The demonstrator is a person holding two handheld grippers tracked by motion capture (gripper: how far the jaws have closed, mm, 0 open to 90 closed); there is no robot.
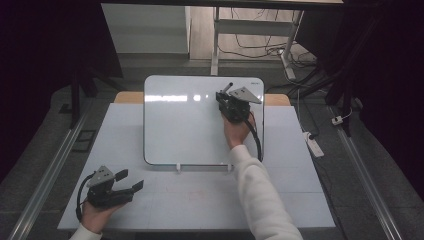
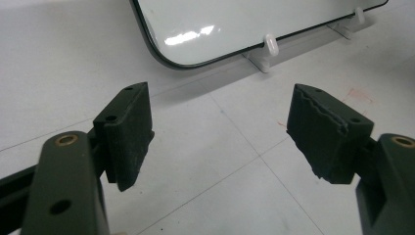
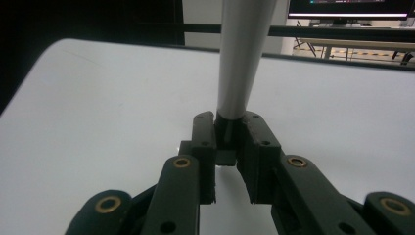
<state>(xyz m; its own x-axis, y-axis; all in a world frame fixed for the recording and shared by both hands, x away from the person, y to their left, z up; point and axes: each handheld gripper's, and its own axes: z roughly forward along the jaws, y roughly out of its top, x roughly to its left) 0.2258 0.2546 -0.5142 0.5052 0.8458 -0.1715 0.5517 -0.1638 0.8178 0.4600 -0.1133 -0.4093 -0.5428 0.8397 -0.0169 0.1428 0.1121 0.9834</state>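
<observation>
A white whiteboard (image 1: 185,125) stands tilted on the white table. My right gripper (image 1: 225,97) hovers over the board's upper right corner, shut on a marker (image 1: 228,87). In the right gripper view the marker's grey barrel (image 3: 242,58) rises from between the jaws of the right gripper (image 3: 228,132), its dark end clamped by the pads, with the whiteboard (image 3: 98,107) surface behind. My left gripper (image 1: 131,180) rests low at the table's front left, open with nothing in it. The left gripper view shows the left gripper (image 2: 220,132) with its jaws wide apart, facing the whiteboard's lower corner (image 2: 235,24).
Two white clips (image 1: 178,167) prop up the board's lower edge. The white table (image 1: 200,200) extends in front of the board. Metal rails run along both sides of the table. A power strip (image 1: 314,145) and cables lie on the floor at right.
</observation>
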